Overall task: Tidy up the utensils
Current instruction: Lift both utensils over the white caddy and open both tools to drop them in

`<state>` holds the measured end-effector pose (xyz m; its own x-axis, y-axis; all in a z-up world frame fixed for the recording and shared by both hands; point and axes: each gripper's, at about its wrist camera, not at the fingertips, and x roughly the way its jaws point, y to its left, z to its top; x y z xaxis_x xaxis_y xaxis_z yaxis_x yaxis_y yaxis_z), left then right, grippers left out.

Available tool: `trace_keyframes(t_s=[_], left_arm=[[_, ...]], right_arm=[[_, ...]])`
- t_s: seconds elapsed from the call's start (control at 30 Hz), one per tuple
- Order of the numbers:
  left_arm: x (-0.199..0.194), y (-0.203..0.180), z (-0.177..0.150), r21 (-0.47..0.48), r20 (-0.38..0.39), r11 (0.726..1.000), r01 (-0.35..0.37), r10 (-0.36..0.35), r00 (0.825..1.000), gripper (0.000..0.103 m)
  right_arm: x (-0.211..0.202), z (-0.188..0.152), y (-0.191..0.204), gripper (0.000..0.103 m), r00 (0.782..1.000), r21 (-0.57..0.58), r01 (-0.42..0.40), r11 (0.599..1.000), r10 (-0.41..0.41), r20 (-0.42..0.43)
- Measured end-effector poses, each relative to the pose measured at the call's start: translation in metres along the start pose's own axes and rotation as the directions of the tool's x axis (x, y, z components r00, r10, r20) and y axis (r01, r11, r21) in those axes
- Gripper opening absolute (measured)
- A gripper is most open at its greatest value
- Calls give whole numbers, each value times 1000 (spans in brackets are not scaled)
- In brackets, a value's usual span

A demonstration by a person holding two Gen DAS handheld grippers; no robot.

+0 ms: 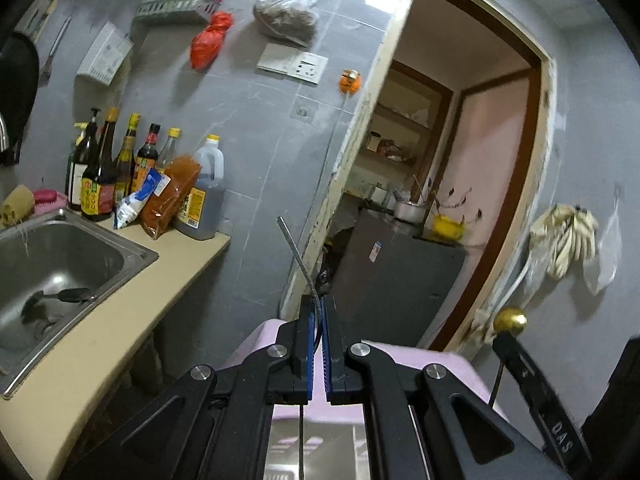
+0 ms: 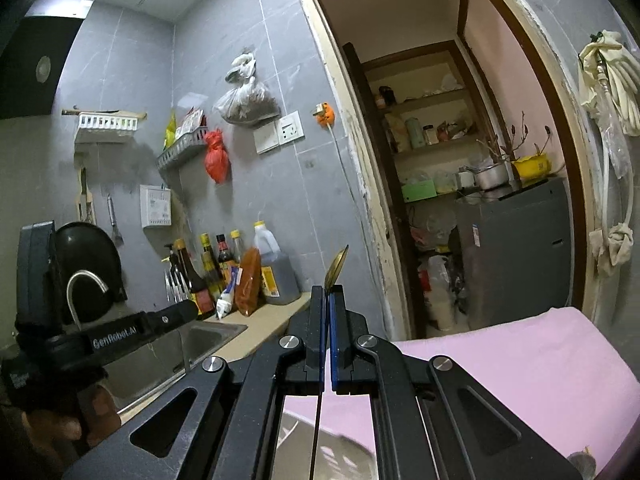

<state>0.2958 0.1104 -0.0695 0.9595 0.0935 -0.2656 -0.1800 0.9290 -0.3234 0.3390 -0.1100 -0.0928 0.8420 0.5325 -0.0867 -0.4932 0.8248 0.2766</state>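
Observation:
My left gripper (image 1: 319,305) is shut on a thin steel utensil (image 1: 296,250). Its flat handle sticks up and leans left out of the blue pads, and its head is hidden. My right gripper (image 2: 328,293) is shut on a gold spoon (image 2: 336,266), whose bowl stands just above the fingertips. In the left wrist view the same gold spoon (image 1: 509,319) shows at the lower right, above the right gripper's black body. The left gripper's side (image 2: 120,334) appears at the left of the right wrist view, held by a hand. Both grippers are above a pink cloth (image 2: 520,360).
A steel sink (image 1: 132,254) with a dark object (image 1: 60,296) in it sits in the beige counter (image 1: 192,268) at left. Sauce bottles (image 1: 100,176) and an oil jug (image 1: 204,196) line the wall. Ahead, an open doorway leads to a grey cabinet (image 1: 400,276).

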Motion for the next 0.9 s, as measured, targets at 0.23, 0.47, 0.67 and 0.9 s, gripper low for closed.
trace_keyframes(t_s=[0.23, 0.47, 0.67, 0.9], left_arm=[[-6, -3, -14, 56, -41, 998, 4, -2, 999, 4], [-19, -2, -11, 76, -146, 997, 16, -5, 989, 17], [-37, -8, 1, 41, -125, 999, 14, -9, 992, 52], [-61, -50, 16, 84, -78, 996, 19, -12, 997, 82]], right_arm=[[2, -10, 3, 2, 999, -25, -26, 999, 24, -45], [-5, -11, -4, 20, 990, -5, -41, 999, 40, -134], [-25, 8, -17, 24, 990, 24, -23, 999, 26, -141], [-73, 48, -49, 66, 993, 25, 53, 998, -50, -110]])
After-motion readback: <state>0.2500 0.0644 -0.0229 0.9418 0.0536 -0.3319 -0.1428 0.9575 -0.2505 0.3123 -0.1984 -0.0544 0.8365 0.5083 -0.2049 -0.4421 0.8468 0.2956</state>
